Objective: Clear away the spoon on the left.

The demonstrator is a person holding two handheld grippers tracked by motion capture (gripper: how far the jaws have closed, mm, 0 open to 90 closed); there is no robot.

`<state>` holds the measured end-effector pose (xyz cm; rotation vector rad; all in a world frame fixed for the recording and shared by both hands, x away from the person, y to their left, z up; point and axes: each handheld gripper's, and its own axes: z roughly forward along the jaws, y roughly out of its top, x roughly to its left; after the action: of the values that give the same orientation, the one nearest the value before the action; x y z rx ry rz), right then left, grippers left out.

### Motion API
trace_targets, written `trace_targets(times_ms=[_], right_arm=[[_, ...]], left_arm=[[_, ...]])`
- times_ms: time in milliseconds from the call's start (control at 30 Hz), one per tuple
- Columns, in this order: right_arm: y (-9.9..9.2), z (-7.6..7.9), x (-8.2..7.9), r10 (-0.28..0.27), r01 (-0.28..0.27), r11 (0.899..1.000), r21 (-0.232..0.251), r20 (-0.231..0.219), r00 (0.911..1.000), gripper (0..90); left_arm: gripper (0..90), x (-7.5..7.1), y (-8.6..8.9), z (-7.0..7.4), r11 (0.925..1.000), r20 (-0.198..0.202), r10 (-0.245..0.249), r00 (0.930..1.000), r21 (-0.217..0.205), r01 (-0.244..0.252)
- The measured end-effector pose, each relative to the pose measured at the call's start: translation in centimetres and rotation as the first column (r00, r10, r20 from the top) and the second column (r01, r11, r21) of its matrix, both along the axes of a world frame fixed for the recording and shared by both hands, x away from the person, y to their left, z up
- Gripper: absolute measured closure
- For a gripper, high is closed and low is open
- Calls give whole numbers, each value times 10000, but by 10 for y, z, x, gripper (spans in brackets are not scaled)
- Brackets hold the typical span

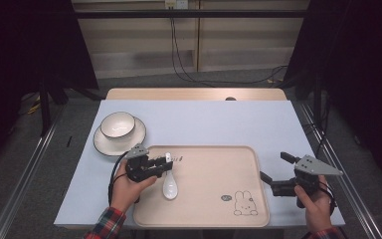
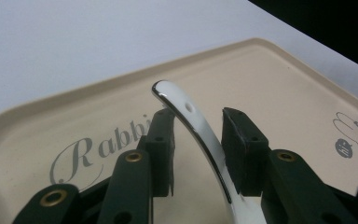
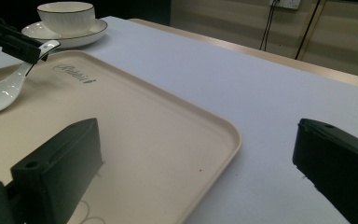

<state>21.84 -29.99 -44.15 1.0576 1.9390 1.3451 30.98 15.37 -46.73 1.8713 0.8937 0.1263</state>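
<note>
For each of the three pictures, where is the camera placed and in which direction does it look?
High view: above the table, looking down; tray, both hands with grippers.
Left gripper view: on the left gripper, jaws either side of the spoon handle.
Right gripper view: on the right gripper, open beside the tray.
Shared: spoon and tray.

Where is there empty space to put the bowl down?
The tray is bare between the spoon and the rabbit drawing. The cloth behind the tray, right of the bowl, is bare too. It's crowded around the left claw.
</note>
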Motion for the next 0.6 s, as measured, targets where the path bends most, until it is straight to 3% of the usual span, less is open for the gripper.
trace_targets(times_ms=[600], right_arm=[[1,0,1,104,-104,9999,-1,24,9999,6]], left_arm=[[604,0,1,-1,9995,-33,135,9999,276,-135]])
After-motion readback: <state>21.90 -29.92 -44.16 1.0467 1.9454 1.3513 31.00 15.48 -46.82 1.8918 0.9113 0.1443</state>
